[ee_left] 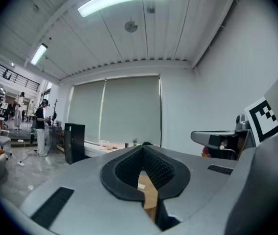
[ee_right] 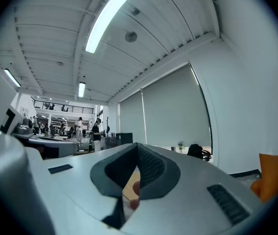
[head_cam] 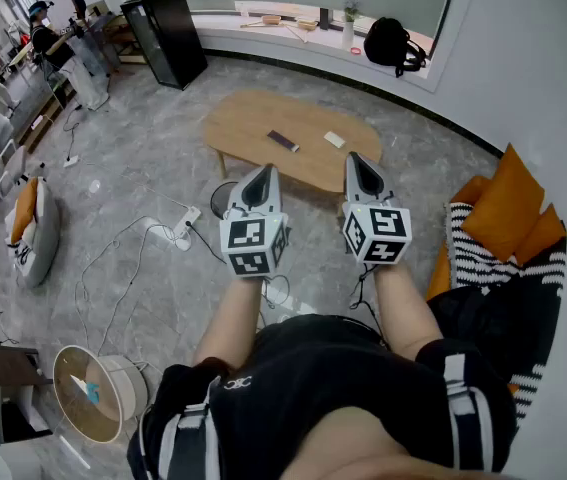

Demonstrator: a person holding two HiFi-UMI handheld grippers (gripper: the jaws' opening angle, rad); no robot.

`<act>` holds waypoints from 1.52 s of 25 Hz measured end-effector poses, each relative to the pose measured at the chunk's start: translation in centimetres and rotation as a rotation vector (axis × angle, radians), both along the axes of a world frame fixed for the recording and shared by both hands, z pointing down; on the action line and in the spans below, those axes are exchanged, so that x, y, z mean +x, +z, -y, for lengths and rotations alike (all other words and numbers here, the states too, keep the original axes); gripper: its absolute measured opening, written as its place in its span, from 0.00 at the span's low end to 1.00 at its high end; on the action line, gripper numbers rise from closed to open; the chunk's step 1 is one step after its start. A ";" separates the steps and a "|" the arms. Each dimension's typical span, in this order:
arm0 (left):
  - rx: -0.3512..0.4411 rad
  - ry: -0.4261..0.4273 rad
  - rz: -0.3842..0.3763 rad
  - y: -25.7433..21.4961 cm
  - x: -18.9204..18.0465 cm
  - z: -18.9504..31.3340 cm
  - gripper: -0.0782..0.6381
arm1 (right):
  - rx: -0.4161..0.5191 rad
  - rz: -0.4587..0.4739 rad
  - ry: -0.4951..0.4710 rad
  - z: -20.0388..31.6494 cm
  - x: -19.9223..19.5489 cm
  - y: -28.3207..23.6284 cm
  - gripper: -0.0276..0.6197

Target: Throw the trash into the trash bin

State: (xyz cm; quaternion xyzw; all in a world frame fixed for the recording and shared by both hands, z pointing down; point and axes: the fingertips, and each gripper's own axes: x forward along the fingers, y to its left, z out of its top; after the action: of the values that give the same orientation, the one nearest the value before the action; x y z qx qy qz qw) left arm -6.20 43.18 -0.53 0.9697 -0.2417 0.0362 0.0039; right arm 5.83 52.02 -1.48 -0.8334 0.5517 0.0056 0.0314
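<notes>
Head view has me standing back from the low wooden surface (head_cam: 253,118), both tools held level and side by side. My left gripper (head_cam: 265,174) has its jaws closed on nothing, and in the left gripper view only the wood shows past the pads. My right gripper (head_cam: 356,160) is fully closed and empty as well.

I judge this to be the very start, the approach, with nothing picked up yet. The likeliest trash is the small white scrap (head_cam: 334,139) lying toward the far right of the surface. A dark flat bar (head_cam: 283,140) lies to its left, apart from it. I can't be sure which one counts as trash. The next move calls for stepping closer, opening one pair of jaws and tipping them down over the scrap.

A round grey bin (head_cam: 223,198) stands on the floor by the near left end of the surface, partly behind my left gripper. I cannot see what is in it. A second round tub (head_cam: 131,390) sits on the floor near left, with something small and blue inside.
</notes>
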 end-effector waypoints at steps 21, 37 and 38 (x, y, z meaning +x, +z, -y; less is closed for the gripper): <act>-0.001 -0.011 -0.043 -0.5 -2.8 4.3 0.12 | 0.011 -0.016 -0.021 4.0 -3.4 0.2 0.05; -0.022 0.000 -0.057 0.6 -3.7 10.3 0.12 | 0.012 -0.021 0.005 9.4 -3.6 1.1 0.05; -0.024 0.000 -0.058 0.7 -3.4 10.8 0.12 | 0.012 -0.021 0.006 9.9 -3.2 1.2 0.05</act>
State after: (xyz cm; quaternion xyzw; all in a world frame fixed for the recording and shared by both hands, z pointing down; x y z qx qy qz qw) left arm -9.58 32.34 0.19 0.9701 -0.2413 0.0109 0.0223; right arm 2.62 42.09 -0.31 -0.8348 0.5495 0.0177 0.0309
